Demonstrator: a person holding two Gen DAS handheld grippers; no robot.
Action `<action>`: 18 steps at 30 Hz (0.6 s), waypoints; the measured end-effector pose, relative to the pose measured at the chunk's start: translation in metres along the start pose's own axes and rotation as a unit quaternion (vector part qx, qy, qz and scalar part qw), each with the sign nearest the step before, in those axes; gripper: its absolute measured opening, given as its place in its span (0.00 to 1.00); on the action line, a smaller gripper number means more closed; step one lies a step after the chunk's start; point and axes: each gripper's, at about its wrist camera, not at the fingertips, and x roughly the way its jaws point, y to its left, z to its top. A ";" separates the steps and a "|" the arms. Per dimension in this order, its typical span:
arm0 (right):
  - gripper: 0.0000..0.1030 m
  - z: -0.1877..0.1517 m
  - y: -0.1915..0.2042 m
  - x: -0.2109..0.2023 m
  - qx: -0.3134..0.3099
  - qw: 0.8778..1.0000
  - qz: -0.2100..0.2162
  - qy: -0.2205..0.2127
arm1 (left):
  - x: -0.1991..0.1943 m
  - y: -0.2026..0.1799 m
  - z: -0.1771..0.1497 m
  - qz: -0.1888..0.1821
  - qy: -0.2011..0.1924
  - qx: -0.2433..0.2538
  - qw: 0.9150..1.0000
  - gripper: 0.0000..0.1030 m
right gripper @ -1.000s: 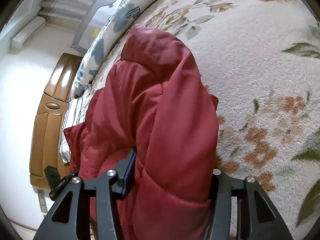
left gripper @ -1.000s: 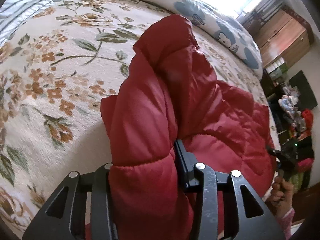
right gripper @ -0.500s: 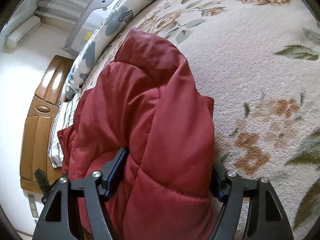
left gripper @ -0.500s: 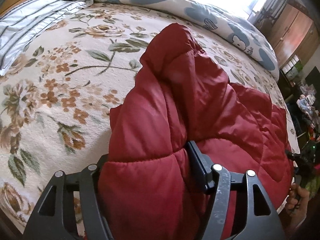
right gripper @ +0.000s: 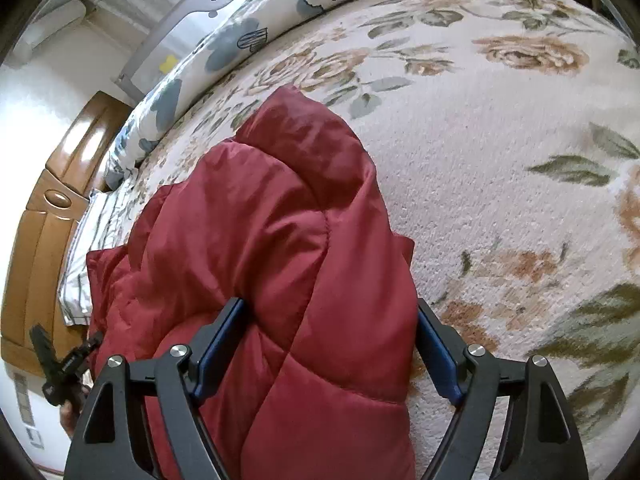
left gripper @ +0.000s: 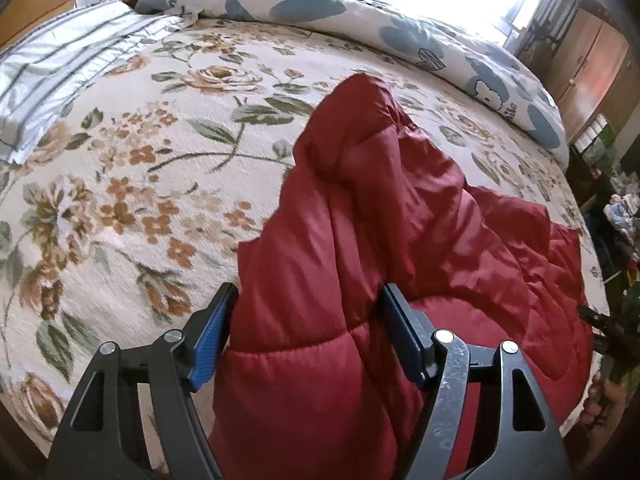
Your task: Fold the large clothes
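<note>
Both my left gripper (left gripper: pixel 308 332) and right gripper (right gripper: pixel 328 344) are opening, the red padded jacket (left gripper: pixel 400 240) loose between their jaws. Risk: puffy fold springs apart on the floral bedspread (left gripper: pixel 140 160).

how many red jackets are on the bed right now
1. The red padded jacket lies bunched on the floral blanket, one fold between the opening left gripper, another between the opening right gripper. Nothing suggests a second one underneath.

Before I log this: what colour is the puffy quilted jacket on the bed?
Deep red jacket, clearest in the right wrist view.
</note>
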 end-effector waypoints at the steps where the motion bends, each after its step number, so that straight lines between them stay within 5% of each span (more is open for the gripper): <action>1: 0.81 0.000 0.001 0.000 -0.003 1.000 -0.004 -0.001 | 0.001 -0.001 0.002 0.009 -0.001 0.003 1.000 0.70; 9: 0.81 0.007 0.010 -0.008 -0.014 1.000 -0.012 -0.015 | -0.003 -0.003 0.017 0.014 -0.013 0.005 1.000 0.70; 18: 0.82 0.060 0.026 0.002 -0.011 0.999 0.007 -0.038 | 0.004 -0.026 0.065 0.015 -0.038 0.012 0.999 0.70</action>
